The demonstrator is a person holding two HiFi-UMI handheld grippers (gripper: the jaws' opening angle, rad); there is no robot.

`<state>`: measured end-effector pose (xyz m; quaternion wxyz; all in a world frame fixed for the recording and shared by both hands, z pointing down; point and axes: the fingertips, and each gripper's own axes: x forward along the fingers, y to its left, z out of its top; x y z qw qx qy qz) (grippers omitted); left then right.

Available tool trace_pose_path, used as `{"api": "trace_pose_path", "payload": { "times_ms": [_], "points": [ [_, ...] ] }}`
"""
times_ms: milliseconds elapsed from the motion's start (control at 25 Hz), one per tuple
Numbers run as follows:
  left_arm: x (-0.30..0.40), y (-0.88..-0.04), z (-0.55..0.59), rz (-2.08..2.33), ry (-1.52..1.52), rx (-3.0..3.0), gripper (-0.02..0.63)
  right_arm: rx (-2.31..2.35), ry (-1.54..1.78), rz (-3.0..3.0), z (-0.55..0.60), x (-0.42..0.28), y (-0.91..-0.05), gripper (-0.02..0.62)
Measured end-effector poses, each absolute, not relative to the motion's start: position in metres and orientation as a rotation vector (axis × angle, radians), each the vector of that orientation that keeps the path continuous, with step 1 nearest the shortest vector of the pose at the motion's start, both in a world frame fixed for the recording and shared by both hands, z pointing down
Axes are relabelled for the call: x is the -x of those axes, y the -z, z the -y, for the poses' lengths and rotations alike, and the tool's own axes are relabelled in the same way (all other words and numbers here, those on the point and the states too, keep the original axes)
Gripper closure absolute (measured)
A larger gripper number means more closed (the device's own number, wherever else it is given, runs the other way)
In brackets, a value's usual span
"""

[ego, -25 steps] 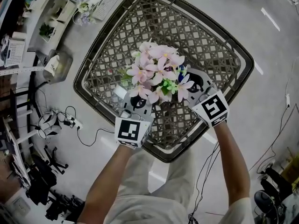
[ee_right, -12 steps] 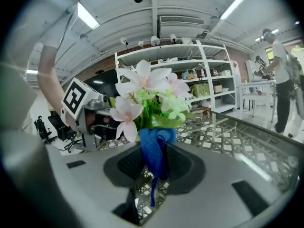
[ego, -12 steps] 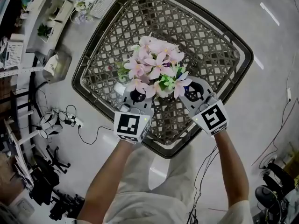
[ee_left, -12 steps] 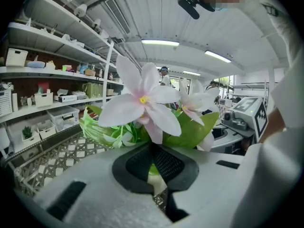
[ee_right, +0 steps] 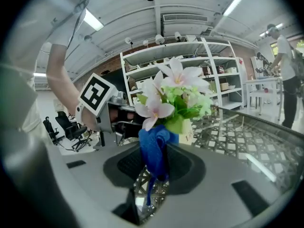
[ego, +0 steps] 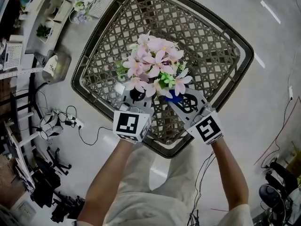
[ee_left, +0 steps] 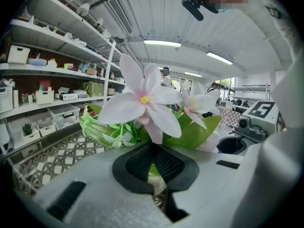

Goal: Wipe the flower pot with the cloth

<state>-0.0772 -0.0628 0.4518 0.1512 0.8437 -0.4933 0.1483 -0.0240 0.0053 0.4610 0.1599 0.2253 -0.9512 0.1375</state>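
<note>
cloth [ee_right: 154, 148] work at the flower pot [ee_right: 189, 133]

clamped on the cream pot with the left gripper [ego: 135, 97], at 7 o'clock beneath the flowers [ego: 155, 65], mid wicker table [ego: 211, 46]. pinched shut on the blue cloth with the right gripper [ego: 182, 101], at 5 o'clock, close by the pot wall. best to brace the pot firmly, press the cloth flat, sweep round in short arcs, and stay below the petals.

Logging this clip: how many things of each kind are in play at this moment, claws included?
flower pot, pink flowers in it: 1
blue cloth: 1
woven table: 1
claws: 2, the left claw shut on the flower pot, the right claw shut on the blue cloth
Total: 5
</note>
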Motion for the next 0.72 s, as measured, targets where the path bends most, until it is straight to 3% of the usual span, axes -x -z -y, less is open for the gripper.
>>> {"api": "trace_pose_path", "payload": {
  "times_ms": [720],
  "points": [
    [0.083,-0.451,0.059,1.346,-0.375,-2.404,0.583,-0.644,-0.444,2.732,-0.022,0.023,-0.449,0.476]
  ]
}}
